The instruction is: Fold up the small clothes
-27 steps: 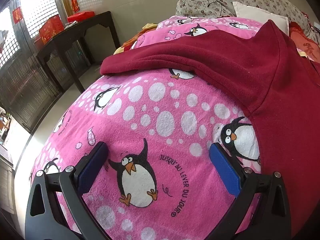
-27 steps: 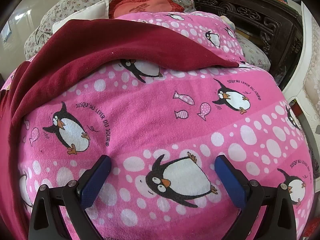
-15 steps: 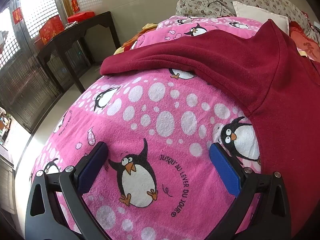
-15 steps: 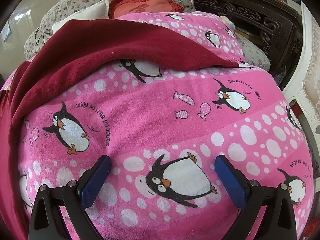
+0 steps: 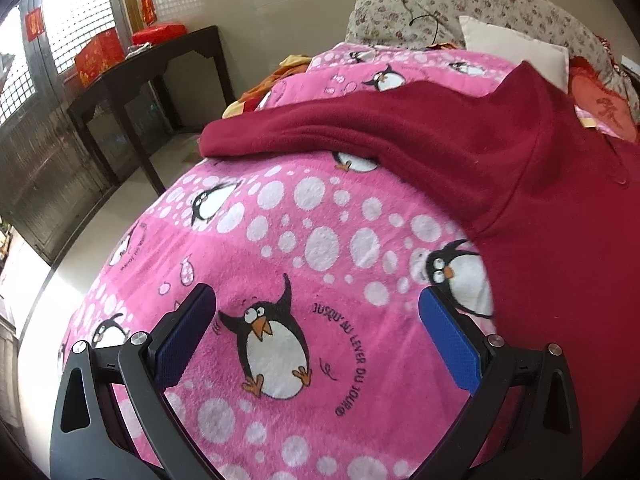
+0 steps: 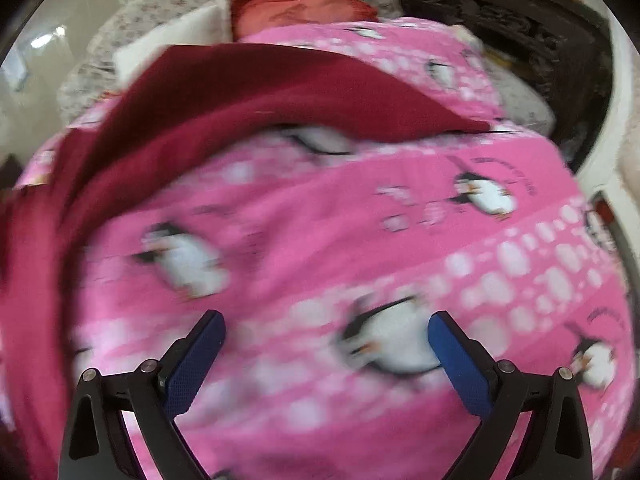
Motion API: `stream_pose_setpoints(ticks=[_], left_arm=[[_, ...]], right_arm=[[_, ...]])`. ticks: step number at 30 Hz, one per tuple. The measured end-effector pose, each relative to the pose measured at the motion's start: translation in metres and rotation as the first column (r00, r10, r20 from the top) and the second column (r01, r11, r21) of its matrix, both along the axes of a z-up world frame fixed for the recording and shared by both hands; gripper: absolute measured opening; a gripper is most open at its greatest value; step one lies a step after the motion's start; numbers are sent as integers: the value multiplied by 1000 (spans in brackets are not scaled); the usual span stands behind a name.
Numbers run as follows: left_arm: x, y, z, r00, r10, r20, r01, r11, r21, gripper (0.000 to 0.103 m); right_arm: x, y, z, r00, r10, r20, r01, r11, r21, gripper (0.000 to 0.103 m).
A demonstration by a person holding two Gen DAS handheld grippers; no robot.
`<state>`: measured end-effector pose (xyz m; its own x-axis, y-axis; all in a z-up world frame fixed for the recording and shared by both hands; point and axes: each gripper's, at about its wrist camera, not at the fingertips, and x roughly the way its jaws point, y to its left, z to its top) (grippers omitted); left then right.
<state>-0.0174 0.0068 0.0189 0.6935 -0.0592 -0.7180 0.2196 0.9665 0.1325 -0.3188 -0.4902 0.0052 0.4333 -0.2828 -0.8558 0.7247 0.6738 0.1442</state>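
A: Where from each tool?
B: Ahead and to the right of the left tool (image 5: 316, 332): a dark red garment (image 5: 552, 216), spread flat on the pink penguin blanket (image 5: 320, 216) of a bed. Ahead and to the left of the right tool (image 6: 326, 354): the same garment (image 6: 248, 92).

A: Lie of the long parts?
B: One sleeve (image 5: 328, 128) stretched crosswise ahead of the left tool, cuff pointing left. Other sleeve (image 6: 380, 104) crosswise ahead of the right tool, tip pointing right. Body of the garment between the two tools.

A: Nearer tool?
B: Probably the left; garment edge just beside its right finger (image 5: 448, 340), though touching or not, hard to tell. Right tool well apart from the cloth, bare blanket between.

A: State of the tools?
B: Both spread wide, nothing held, only blanket between the blue pads.

A: Hidden or unclear?
B: Right view smeared by motion blur; penguins and sleeve edge soft. Lower hem of the garment cut off at the frame edges. Collar not made out. Pillows (image 5: 516, 48) and a dark side table (image 5: 152, 64) far ahead of the left tool.
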Motion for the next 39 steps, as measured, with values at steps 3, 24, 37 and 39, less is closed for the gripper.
stream_pose_setpoints(ticks=[3,24,37,39], left_arm=[[-8,-6,12,999,-23,31,23,1000,9,102],[-39,-36,54,986,-145,83,148,988,-30,102],[-53,-61,52,978,-195,75,198,979,-42,102],[-54,-64,52,977,-201,71,204,978,-44,102]], right_arm=[[9,29,15,997,46,68,-48,999,21,101],[104,198,89,899,408,160,-377,906,-195,99],[108,216,92,901,404,158,-363,902,-236,99],[108,215,92,901,403,163,-363,903,-228,99]])
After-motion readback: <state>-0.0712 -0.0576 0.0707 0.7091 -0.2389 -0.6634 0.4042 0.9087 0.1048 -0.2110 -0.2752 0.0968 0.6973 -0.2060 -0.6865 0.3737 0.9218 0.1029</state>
